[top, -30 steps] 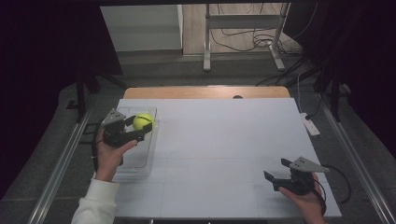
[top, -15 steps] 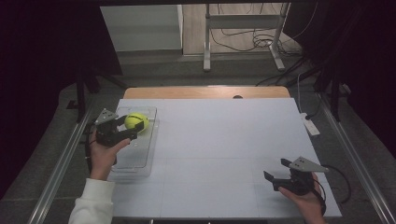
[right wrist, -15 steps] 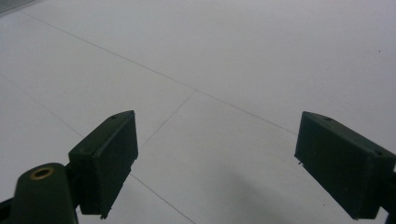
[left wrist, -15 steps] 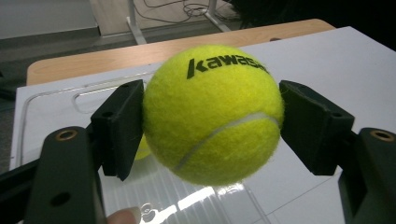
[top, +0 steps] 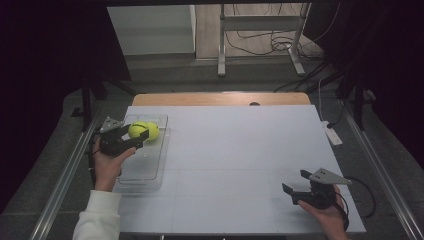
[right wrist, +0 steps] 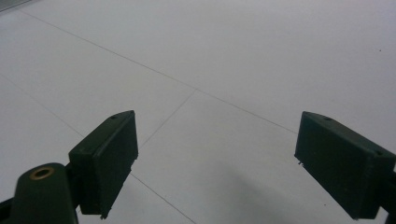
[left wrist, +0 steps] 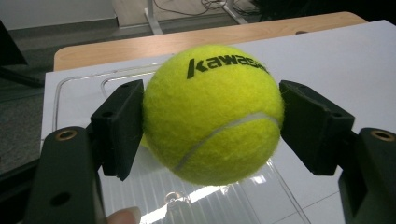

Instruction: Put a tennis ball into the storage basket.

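At the left of the high view, a yellow-green felt tennis ball with black lettering [top: 138, 130] is seen clamped between the jaws of the left gripper [top: 142, 135], held in the person's left hand [top: 107, 165]. In the left gripper view the ball [left wrist: 212, 112] is pressed on both sides by the black pads, so the grasp is judged firm. The ball is held over the far end of a clear rectangular plastic tray [top: 150, 175] that lies along the left edge of the white table top [top: 235, 150]; a second yellow-green ball [top: 152, 130] appears just beside it, partly hidden, and whether it rests in the tray cannot be told for certain.

Compared with a second ago, the left gripper and its ball have been carried a little toward the upper part of the frame, further along the tray, and slightly lower. This is read as the ball being brought down for placing in the tray, beside the other ball; release has not yet been made.

At the lower right of the high view, the right gripper [top: 296, 184] is rested on the table in the right hand [top: 327, 215], unmoved. In the right gripper view its jaws stand wide apart over bare white surface, with nothing between them.
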### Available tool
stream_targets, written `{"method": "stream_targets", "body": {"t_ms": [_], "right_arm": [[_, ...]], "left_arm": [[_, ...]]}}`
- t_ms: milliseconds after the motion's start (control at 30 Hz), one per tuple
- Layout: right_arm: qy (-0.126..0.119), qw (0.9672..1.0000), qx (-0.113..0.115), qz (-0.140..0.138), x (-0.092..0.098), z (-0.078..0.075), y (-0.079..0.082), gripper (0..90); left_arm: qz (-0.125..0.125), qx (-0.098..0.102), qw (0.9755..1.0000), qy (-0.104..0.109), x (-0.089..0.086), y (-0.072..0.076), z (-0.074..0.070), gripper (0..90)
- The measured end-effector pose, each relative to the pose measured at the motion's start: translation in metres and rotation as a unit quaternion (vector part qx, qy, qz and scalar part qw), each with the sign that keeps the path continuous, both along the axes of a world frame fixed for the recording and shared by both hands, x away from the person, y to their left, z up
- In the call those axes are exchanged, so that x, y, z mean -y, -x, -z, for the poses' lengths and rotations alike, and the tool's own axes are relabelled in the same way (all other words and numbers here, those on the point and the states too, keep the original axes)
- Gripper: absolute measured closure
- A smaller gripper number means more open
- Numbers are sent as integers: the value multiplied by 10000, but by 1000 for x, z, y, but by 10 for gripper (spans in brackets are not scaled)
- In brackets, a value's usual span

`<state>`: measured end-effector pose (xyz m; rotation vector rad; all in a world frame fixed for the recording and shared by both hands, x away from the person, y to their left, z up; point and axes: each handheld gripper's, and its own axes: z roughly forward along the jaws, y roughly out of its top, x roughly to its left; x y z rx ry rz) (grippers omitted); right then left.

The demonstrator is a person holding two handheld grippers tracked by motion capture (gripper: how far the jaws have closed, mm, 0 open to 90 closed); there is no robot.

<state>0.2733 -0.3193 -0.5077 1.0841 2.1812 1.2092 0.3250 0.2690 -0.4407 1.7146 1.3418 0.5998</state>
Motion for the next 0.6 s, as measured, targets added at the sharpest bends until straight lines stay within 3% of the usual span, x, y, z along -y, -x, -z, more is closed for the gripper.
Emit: {"method": "stream_targets", "body": {"t_ms": [600], "right_arm": [[23,10000,-10,3,0,1,-1,134]], "left_arm": [[-107,-253,9994,-189,-5,-6,7,272]]}}
